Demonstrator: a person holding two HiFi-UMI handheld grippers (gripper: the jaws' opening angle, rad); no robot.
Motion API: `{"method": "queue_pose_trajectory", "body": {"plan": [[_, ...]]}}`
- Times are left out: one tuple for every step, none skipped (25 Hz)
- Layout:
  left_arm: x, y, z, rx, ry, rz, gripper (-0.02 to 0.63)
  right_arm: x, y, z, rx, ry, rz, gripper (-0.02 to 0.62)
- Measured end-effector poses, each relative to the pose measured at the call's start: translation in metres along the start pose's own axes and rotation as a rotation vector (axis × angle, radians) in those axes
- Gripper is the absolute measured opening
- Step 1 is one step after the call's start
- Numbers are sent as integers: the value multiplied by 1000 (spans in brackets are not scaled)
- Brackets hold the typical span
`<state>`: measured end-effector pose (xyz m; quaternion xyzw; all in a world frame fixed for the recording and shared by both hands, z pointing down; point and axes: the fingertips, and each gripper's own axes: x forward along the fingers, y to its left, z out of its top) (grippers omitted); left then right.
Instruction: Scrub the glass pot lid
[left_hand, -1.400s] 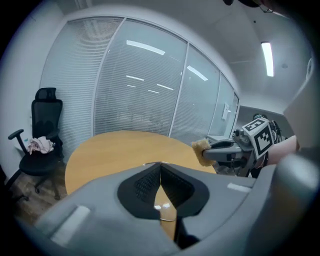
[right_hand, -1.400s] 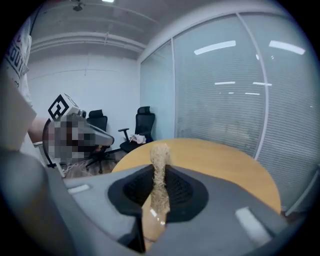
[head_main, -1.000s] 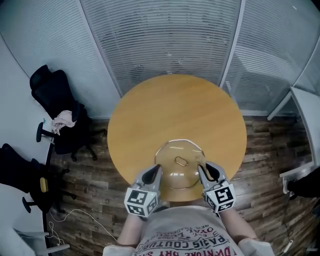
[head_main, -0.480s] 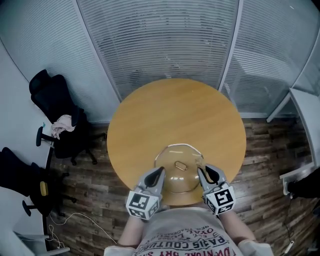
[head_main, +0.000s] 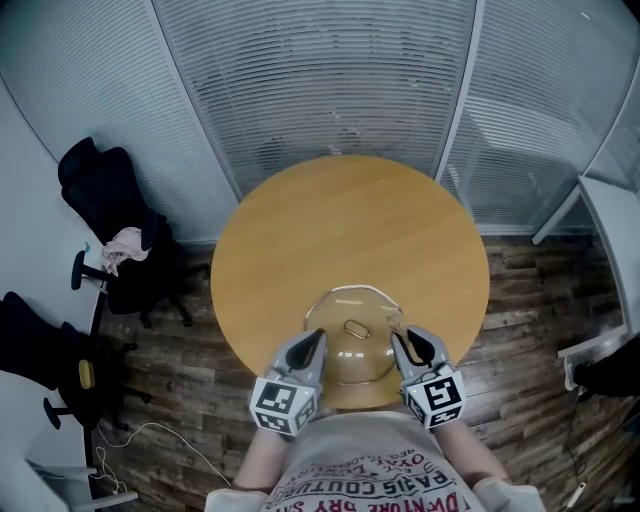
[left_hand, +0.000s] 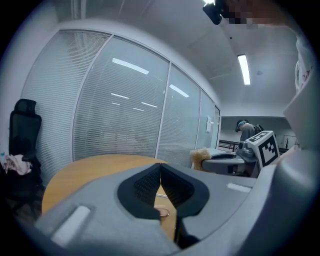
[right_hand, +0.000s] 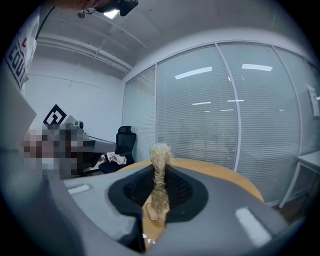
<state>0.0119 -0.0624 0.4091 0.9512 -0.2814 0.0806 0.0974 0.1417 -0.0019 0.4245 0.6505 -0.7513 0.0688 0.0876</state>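
We see the glass pot lid (head_main: 352, 352) lying flat at the near edge of the round wooden table (head_main: 350, 225), its metal loop handle (head_main: 357, 327) on top. The left gripper (head_main: 317, 338) is at the lid's left rim with its jaws pressed together. We cannot tell if it pinches the rim. The right gripper (head_main: 398, 335) is at the lid's right rim, clamped on a tan fibrous scrubber (right_hand: 160, 157) that sticks out past its tips.
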Motion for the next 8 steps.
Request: {"method": "queue_pose_trajectory", "body": {"plan": [[0, -2, 1, -1, -4, 0, 8, -2, 0, 1, 0, -3, 2, 61], [-1, -4, 2, -1, -7, 0, 8, -3, 0, 1, 1, -6, 4, 61], [-1, -6, 2, -1, -8, 0, 8, -5, 0, 2, 1, -7, 7, 61], [-2, -7, 2, -1, -8, 0, 8, -5, 1, 2, 1, -8, 11, 61], [-2, -8, 1, -1, -7, 1, 8, -6, 2, 3, 0, -9, 14, 61], [-2, -8, 1, -1, -6, 3, 8, -6, 2, 3, -1, -10, 16, 61], [-2, -8, 0, -2, -4, 5, 8, -6, 3, 3, -1, -10, 17, 61], [-2, -8, 0, -3, -3, 7, 8, -6, 4, 3, -2, -10, 18, 61]]}}
